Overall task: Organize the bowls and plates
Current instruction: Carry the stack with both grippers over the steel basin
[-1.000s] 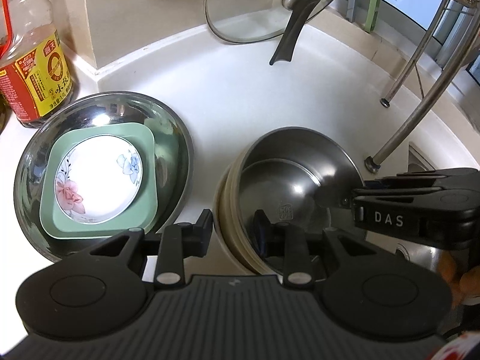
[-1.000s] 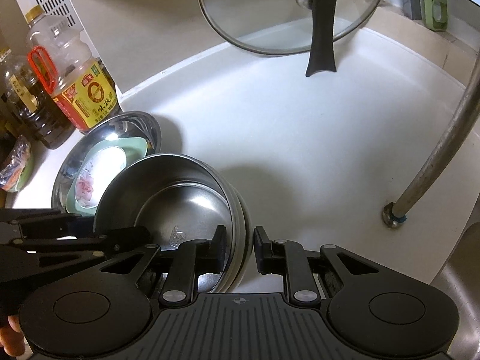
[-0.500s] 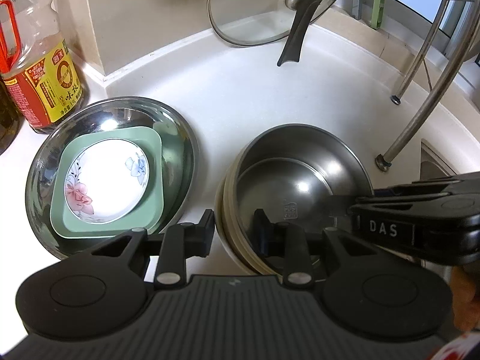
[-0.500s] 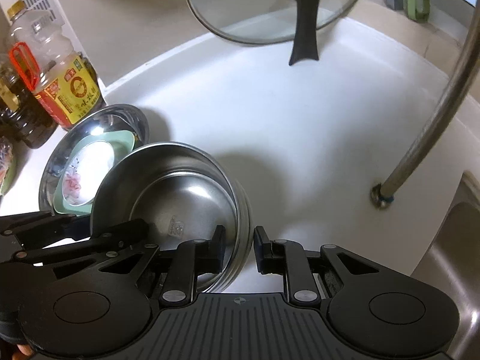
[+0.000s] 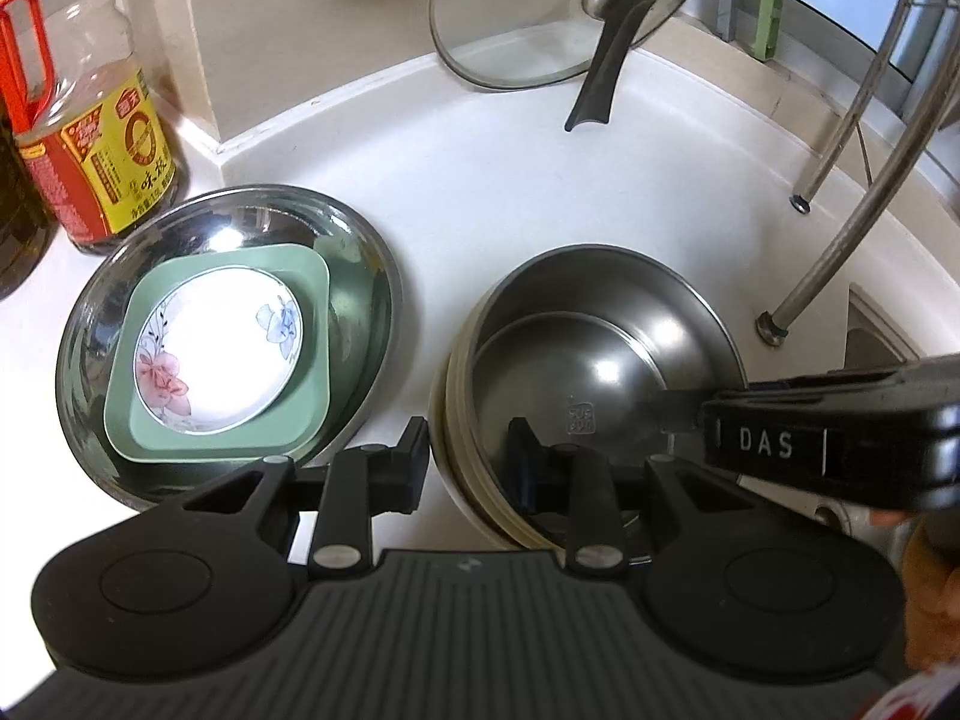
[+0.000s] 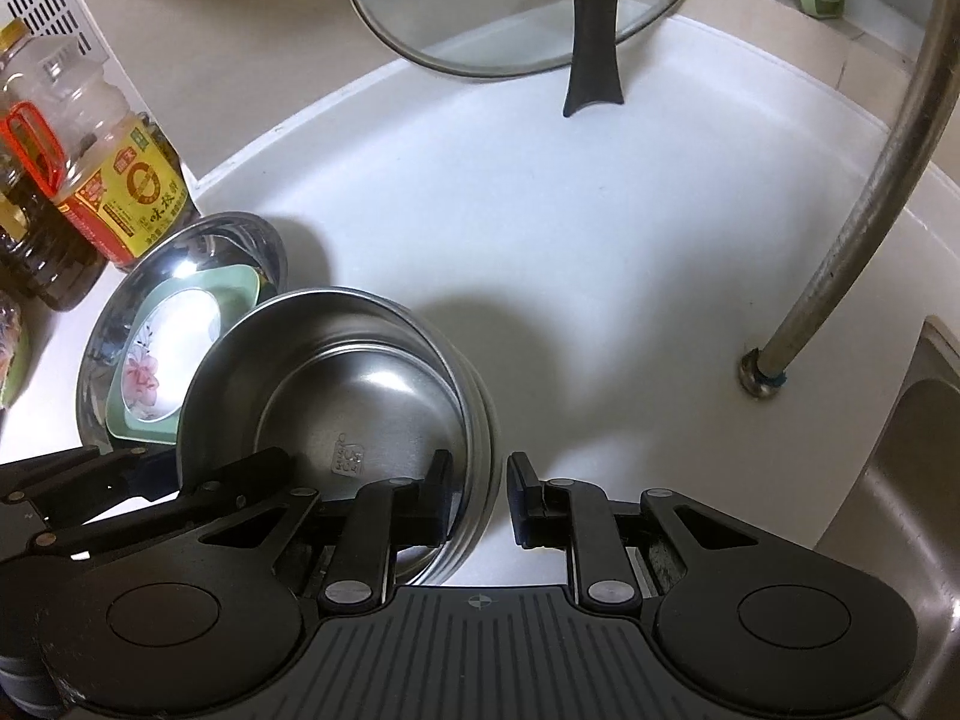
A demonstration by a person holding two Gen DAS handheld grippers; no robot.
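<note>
A steel bowl [image 5: 606,354] sits nested in a stack of cream bowls [image 5: 456,420] on the white counter. It also shows in the right wrist view [image 6: 360,396]. My left gripper [image 5: 471,459] straddles the stack's near left rim, jaws apart. My right gripper [image 6: 477,495] straddles the near right rim, jaws apart, and its body [image 5: 828,444] shows at the right of the left wrist view. To the left a steel plate [image 5: 354,252] holds a green square plate [image 5: 312,414] with a small flowered dish [image 5: 222,354] on top.
Oil bottles [image 5: 84,120] stand at the far left. A glass pot lid [image 6: 510,6] leans on the back wall. Faucet pipes [image 5: 870,204] rise at the right beside the sink [image 6: 906,480]. A white rack [image 6: 42,12] stands back left.
Both grippers have drawn back a little and the views have shifted. The bowl stack and the plates lie where they were.
</note>
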